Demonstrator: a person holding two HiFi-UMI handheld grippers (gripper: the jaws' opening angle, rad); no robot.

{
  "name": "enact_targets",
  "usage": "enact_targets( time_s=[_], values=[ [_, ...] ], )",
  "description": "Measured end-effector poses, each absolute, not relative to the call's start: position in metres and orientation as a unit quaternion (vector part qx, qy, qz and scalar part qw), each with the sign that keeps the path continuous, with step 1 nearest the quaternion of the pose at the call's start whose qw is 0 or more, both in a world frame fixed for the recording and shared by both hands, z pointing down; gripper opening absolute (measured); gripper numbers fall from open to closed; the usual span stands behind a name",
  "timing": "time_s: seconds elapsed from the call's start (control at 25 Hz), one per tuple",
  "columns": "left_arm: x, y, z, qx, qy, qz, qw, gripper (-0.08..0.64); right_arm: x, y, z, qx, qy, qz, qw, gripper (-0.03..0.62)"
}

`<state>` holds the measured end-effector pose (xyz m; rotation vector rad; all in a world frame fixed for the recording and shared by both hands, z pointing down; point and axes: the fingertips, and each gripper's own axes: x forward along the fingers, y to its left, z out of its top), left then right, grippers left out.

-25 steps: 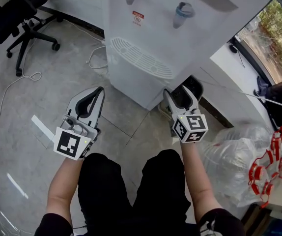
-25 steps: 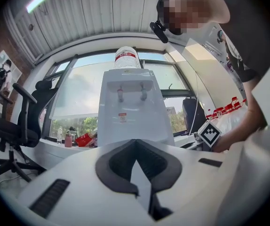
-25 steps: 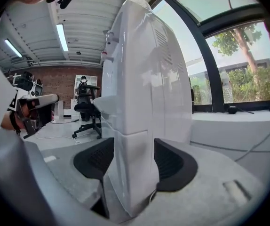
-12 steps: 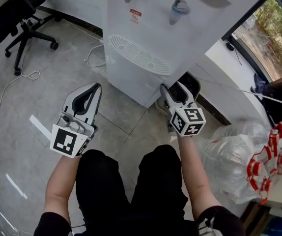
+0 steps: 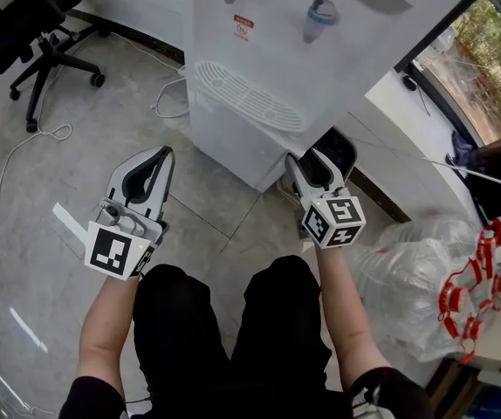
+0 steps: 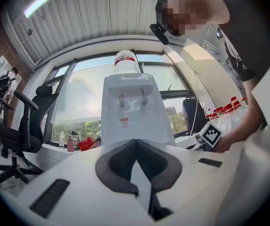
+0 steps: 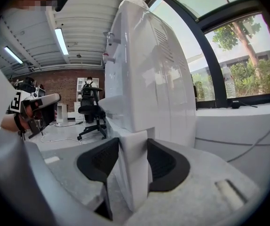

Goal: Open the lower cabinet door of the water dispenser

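The white water dispenser point(image 5: 259, 51) stands ahead of me on the floor, its lower cabinet door point(image 5: 233, 142) below the drip tray. My right gripper point(image 5: 307, 157) is at the dispenser's lower right corner. In the right gripper view its jaws point(image 7: 132, 149) have just been closing, and both dark pads now lie against the white door edge point(image 7: 134, 168) between them. My left gripper point(image 5: 165, 151) hovers over the floor left of the dispenser, apart from it. Its pads meet at the tips with nothing between them point(image 6: 136, 141), and it faces the dispenser front point(image 6: 132, 112).
A black office chair point(image 5: 32, 24) stands at the far left, with loose cables point(image 5: 24, 147) on the tiled floor. A black bin point(image 5: 345, 151) sits behind the right gripper. A clear plastic bag point(image 5: 408, 295) lies at the right. My knees are at the bottom.
The right gripper's jaws have narrowed onto the door edge while it stayed at the corner. The left gripper drifted slightly toward the lower left of the head view.
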<state>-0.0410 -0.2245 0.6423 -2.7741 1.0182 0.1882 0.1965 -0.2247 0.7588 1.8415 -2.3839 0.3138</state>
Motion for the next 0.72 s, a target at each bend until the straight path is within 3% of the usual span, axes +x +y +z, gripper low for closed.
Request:
enact_targets(
  time_s=[0.72],
  values=[
    [-0.053,-0.220,0.635,-0.927,0.358,0.072,0.089,0.006,0.151,-0.187,0.759,0.522,-0.842,0.110,0.079,0.175]
  ],
)
